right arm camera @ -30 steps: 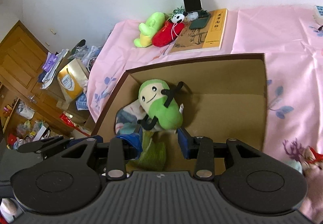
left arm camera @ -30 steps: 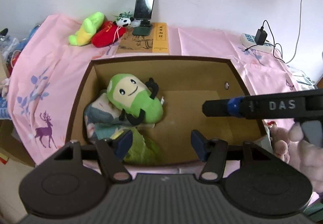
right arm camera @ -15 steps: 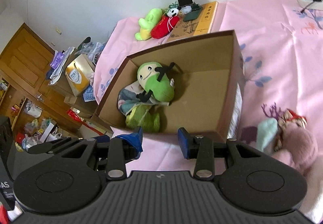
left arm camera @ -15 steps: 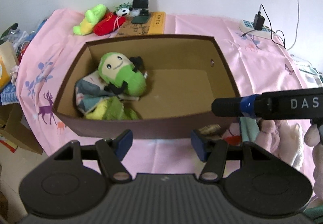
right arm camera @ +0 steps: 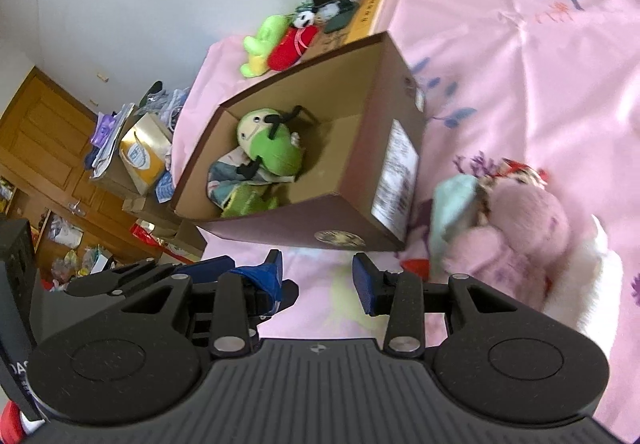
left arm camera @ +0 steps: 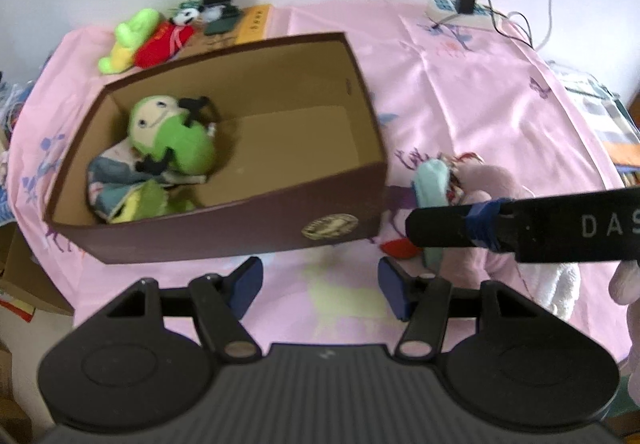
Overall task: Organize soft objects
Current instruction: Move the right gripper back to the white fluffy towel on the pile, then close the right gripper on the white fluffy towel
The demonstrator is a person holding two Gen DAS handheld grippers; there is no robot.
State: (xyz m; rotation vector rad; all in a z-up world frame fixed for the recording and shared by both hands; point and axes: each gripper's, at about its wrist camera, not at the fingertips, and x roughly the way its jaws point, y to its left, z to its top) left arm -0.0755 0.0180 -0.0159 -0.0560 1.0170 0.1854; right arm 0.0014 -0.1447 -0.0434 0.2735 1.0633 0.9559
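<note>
With both the left claw (left arm camera: 320,286) and the right claw (right arm camera: 318,276) parted and empty over the pink cloth (left arm camera: 460,92), I'd swing right to the pink plush (right arm camera: 520,220) beside the box (right arm camera: 348,234) and pinch its bulk, not the loose fabric.

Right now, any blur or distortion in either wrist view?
Left wrist: box edges and pink plush smeared, fisheye bends the cloth. Right wrist: box label unreadable, plush pile soft; gripper body stays sharp in both.
</note>
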